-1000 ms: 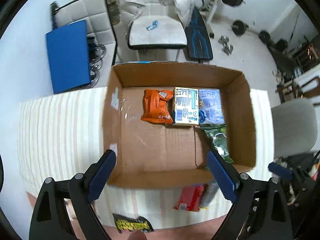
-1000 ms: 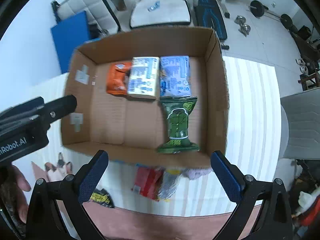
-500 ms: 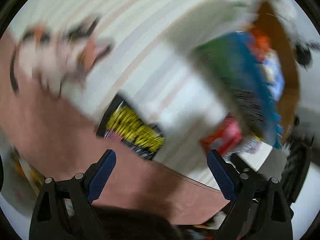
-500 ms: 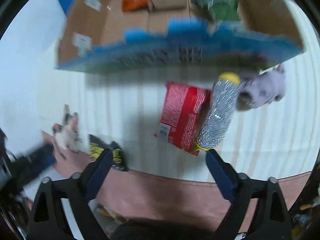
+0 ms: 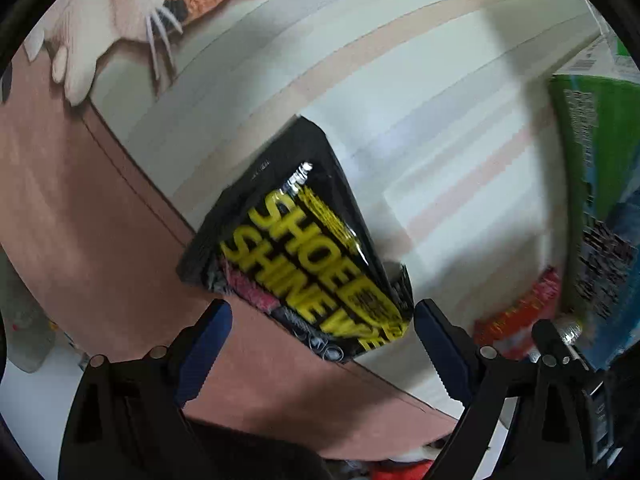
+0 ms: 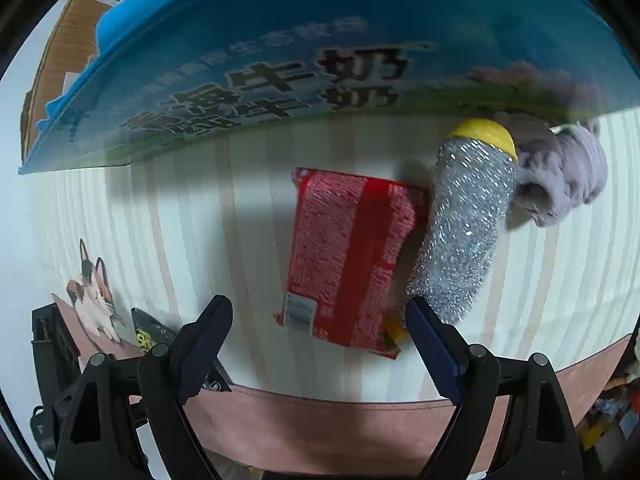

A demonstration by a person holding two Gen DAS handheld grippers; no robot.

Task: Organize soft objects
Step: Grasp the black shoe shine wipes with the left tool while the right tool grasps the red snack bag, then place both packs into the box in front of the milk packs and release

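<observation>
Progress: partial, judged from what lies out.

Still loose on the striped counter (image 6: 248,208), outside the cardboard box (image 6: 60,56):
- black "SHOE SHINE" wipes packet (image 5: 304,248), at the counter's near edge, overhanging the brown border
- red snack packet (image 6: 348,256), flat, near the middle
- silver glitter pouch with yellow end (image 6: 464,224), touching the red packet's right side
- grey-purple plush toy (image 6: 560,168), touching the pouch's yellow end

So four items appear left to pack.

Left gripper (image 5: 320,340): fingers wide apart, holding nothing, poised low over the near end of the black packet. Likely the next pick.
Right gripper (image 6: 320,336): fingers wide apart, empty, straddling the lower end of the red packet from above.

Hidden or unclear: the box's printed blue outer wall fills the top of the right view, so its contents are nearly all hidden; only an orange scrap shows at the top edge. Left view is motion-blurred at the right, where green and blue printing cannot be read. Contact between fingers and packets cannot be told.
</observation>
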